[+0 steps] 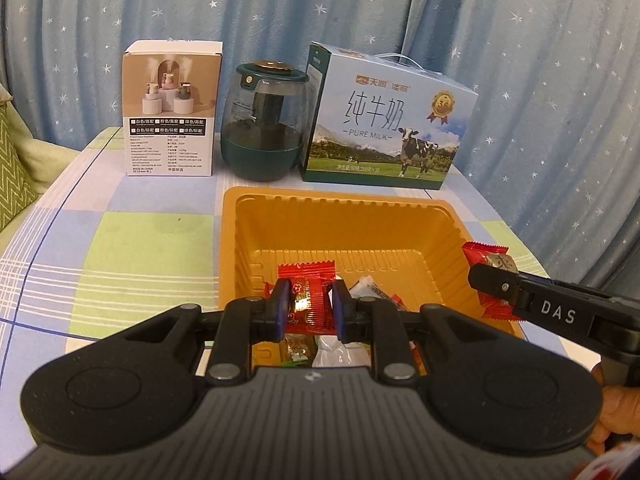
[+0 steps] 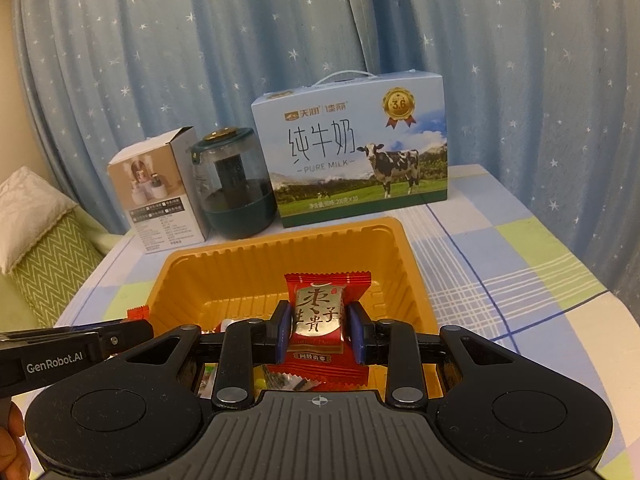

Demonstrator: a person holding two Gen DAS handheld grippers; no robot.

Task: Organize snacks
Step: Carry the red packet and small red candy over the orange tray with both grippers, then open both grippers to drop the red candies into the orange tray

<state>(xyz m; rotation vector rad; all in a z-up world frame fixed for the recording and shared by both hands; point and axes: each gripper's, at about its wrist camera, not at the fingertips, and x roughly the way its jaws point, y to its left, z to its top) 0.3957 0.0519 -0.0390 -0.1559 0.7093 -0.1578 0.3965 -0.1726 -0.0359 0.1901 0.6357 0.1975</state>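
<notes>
An orange plastic tray sits on the checked tablecloth with several wrapped snacks on its floor. My left gripper hangs over the tray's near half, shut on a red-wrapped candy held upright. My right gripper is also over the tray, shut on a larger red snack packet with gold Chinese lettering. In the left wrist view the right gripper reaches in from the right over the tray's right rim with its red packet. The left gripper's fingers show at the left of the right wrist view.
Behind the tray stand a white humidifier box, a dark green glass jar and a blue milk carton. A blue starred curtain hangs behind. A green cushion lies left. A hand grips the right tool.
</notes>
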